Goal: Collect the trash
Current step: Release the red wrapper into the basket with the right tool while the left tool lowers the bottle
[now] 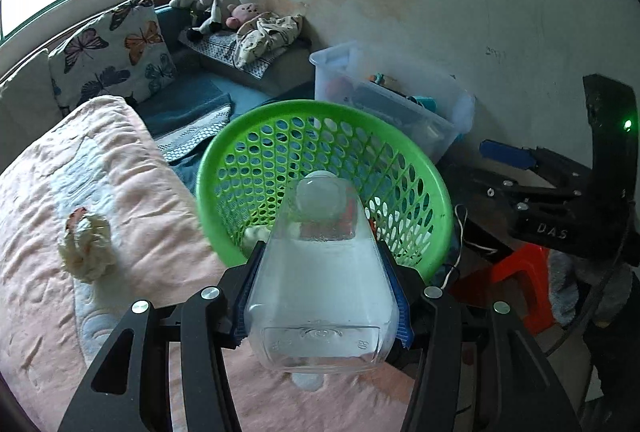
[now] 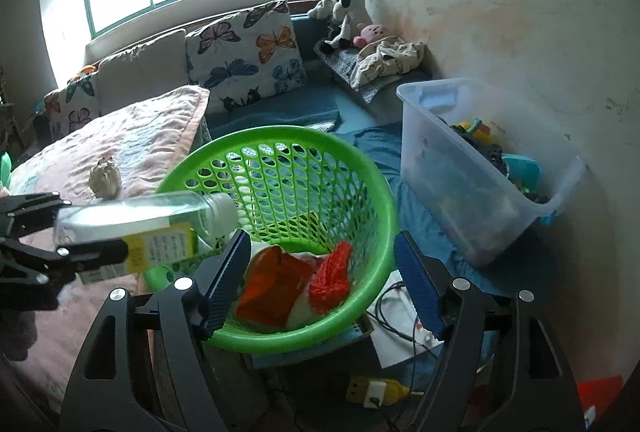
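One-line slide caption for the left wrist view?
Left gripper holds a clear plastic bottle over the green perforated basket.

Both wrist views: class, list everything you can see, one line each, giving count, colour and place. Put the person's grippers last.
Basket: one, green, beside the bed.
Bottle: one, clear with a white cap and a yellow-green label, held level, cap end at the basket rim.
Wrapper: one, orange and white, in the basket.
Mesh: one, orange-red, in the basket.
Paper ball: one, cream, on the pink blanket.
Bin: one, translucent, by the wall, full of toys.
Butterfly cushions: two visible, at the bedhead.
Plush toys: several, in the corner.
Stool: one, red, on the floor.
Left gripper: shut on the bottle.
Right gripper: open, over the basket.
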`<state>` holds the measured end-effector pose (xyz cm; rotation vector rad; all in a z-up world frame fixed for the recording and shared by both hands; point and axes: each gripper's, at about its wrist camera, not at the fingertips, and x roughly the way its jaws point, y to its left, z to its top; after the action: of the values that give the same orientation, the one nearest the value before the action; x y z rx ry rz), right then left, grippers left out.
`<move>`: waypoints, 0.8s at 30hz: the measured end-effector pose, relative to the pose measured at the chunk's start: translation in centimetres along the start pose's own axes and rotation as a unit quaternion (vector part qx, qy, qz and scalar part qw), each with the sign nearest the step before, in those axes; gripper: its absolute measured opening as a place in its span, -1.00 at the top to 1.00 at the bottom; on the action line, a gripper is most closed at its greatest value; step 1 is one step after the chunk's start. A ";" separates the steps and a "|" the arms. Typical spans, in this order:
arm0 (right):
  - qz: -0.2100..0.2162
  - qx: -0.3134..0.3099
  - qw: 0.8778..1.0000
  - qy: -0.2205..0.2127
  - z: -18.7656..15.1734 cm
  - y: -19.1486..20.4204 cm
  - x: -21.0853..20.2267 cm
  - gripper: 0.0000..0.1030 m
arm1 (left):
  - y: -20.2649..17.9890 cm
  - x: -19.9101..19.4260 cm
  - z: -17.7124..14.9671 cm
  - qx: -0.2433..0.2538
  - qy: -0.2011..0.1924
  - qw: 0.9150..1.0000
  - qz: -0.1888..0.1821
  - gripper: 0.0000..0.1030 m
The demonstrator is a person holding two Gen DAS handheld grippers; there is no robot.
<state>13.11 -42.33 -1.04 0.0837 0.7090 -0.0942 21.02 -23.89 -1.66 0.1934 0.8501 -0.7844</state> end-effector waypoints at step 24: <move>0.003 0.033 0.999 0.014 -1.0 -1.5 0.7 -0.44 | -2.1 5.8 0.1 0.029 0.062 0.998 -0.009 -0.01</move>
<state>12.83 -43.70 -2.35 0.1495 0.7330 -0.1113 21.96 -28.60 -5.51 0.2896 0.9480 -0.8214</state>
